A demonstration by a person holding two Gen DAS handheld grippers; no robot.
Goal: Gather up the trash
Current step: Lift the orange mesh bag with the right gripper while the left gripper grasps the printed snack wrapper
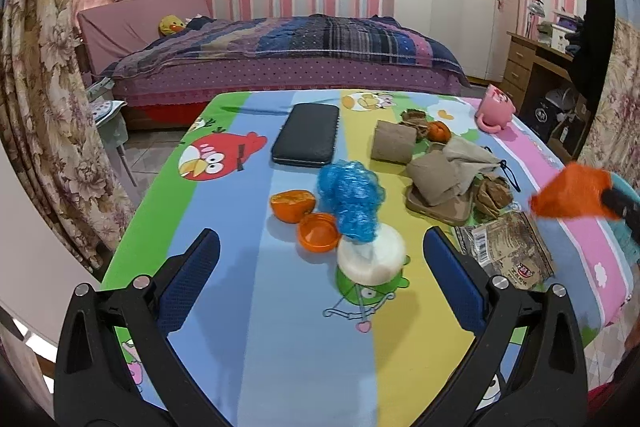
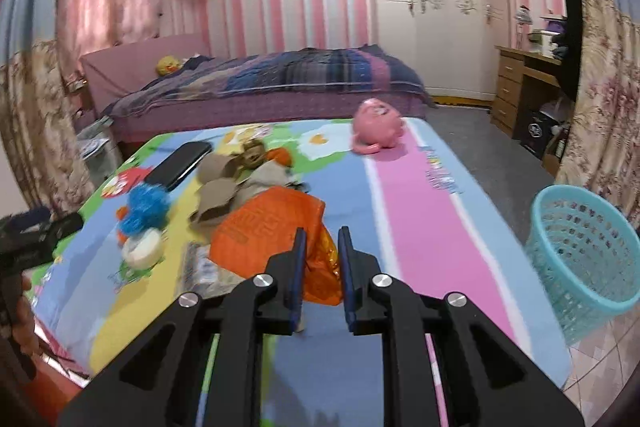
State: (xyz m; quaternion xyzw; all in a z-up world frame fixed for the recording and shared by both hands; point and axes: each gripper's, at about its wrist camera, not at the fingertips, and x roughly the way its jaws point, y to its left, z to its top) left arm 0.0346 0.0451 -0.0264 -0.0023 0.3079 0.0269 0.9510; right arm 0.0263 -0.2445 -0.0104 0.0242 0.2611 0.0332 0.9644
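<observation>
Right, the right gripper (image 2: 322, 251) has its jaws pinched tight on an orange wrapper (image 2: 272, 227), a crinkly foil-lined packet that hangs clear above the cartoon tablecloth (image 2: 420, 227); from the left wrist view the same wrapper (image 1: 570, 193) shows as an orange blur at the right edge, off the table's side. Beyond the table's right edge stands the turquoise basket (image 2: 584, 251) on the floor, well apart from the wrapper.

Meanwhile the left gripper (image 1: 320, 287) hovers low over the near end of the table, jaws spread wide with nothing between the pads; just ahead of it sits a white lid (image 1: 370, 255), with a blue crumpled wrapper (image 1: 352, 199) touching its far side; beside that lie two orange peel halves (image 1: 304, 215) (one dome up, one cup up).

Further back a black case (image 1: 306, 139) lies flat; to its right, a cluster of brown paper rolls (image 1: 424, 163) and crumpled brown scraps on a shallow tray (image 1: 444, 213); a small orange (image 1: 438, 131) peeks out behind them. A printed flat packet (image 1: 508, 247) lies at the near right, just beside the left gripper's right finger; a pink mug (image 1: 494, 107) lies tipped on its side at the far right corner.
</observation>
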